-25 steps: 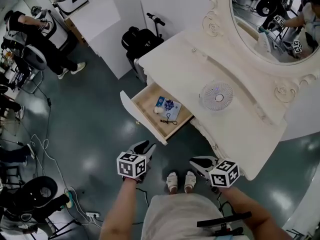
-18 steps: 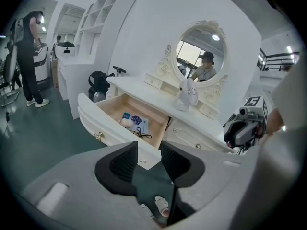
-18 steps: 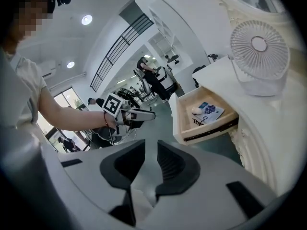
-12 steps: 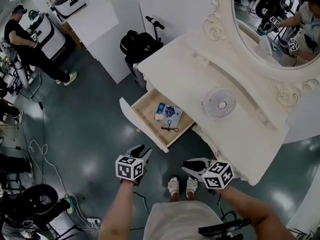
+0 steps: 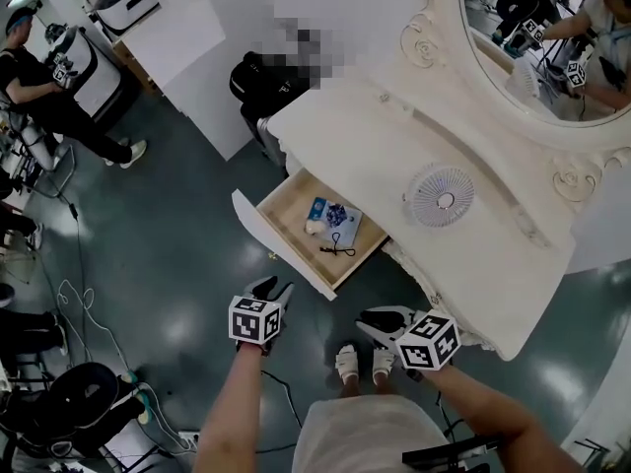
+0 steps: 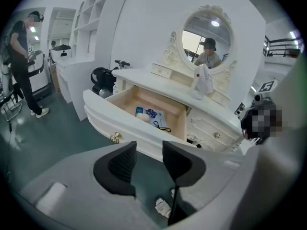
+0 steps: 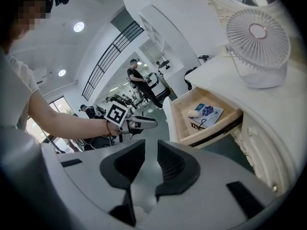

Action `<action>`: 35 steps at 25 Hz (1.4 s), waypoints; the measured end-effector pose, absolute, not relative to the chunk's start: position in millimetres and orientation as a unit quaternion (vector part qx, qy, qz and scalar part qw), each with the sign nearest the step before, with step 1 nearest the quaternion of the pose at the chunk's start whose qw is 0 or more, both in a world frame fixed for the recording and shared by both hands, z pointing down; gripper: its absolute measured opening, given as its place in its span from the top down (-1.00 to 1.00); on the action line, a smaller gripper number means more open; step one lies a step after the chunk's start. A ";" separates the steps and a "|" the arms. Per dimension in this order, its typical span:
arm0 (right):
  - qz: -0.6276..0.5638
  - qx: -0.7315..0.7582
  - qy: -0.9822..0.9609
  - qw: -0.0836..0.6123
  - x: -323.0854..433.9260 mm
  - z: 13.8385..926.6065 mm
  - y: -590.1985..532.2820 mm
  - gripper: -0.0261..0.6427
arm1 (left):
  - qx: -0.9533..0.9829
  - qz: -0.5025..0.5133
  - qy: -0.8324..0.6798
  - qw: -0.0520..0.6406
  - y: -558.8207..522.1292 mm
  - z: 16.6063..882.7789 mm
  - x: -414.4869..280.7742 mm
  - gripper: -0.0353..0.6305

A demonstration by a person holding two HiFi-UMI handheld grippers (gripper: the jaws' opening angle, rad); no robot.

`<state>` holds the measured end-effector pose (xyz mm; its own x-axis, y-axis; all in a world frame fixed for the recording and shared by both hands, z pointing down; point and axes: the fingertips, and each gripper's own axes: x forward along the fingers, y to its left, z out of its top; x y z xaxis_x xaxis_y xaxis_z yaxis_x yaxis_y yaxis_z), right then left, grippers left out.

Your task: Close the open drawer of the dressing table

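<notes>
Left tongs point(image 6: 147, 147) widening, empty, fan point(image 5: 441, 193) above drawer point(image 5: 281, 246)

Pale short-sleeved top point(image 7: 17, 80), 2 white slippers point(image 5: 347, 363), a thin red band point(image 7: 109, 128) on the left wrist. The left gripper point(image 5: 271, 286) and right gripper point(image 5: 367, 320) are grey with black ribbed pads point(image 6: 123, 163), each bearing 1 black-and-white marker cube point(image 5: 254, 320).

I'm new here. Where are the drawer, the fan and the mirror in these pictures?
Drawer point(image 5: 286, 210): head view, bare wooden floor inside it.
Fan point(image 5: 444, 199): head view, centre of its grille.
Mirror point(image 5: 552, 37): head view, on the glass.
</notes>
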<state>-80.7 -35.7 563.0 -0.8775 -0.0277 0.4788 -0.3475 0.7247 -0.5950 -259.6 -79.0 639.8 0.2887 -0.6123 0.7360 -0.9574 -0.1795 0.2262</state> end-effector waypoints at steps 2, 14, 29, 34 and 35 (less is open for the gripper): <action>0.359 0.109 -0.900 0.223 -81.0 564.9 -38.6 0.66 | 0.723 0.253 -0.543 0.344 -82.8 643.9 -263.6 0.42; 0.377 0.127 -0.891 0.216 -83.9 578.7 -47.1 0.66 | 0.722 0.331 -0.524 0.308 -111.3 676.3 -289.1 0.42; 0.396 0.146 -0.883 0.205 -85.6 587.9 -62.7 0.66 | 0.697 0.410 -0.507 0.299 -129.5 717.7 -316.6 0.42; 0.403 0.155 -0.880 0.200 -80.3 589.7 -65.8 0.66 | 0.684 0.433 -0.508 0.293 -133.8 724.8 -320.5 0.42; 0.404 0.156 -0.879 0.200 -79.9 590.4 -66.7 0.66 | 0.683 0.436 -0.509 0.291 -135.2 725.4 -320.9 0.43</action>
<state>-79.9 -66.7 590.4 -0.8714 -0.1127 0.4774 -0.4356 0.6253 -0.6475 -320.9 -135.2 725.4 0.1031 -0.4412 0.8915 -0.9488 -0.3127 -0.0450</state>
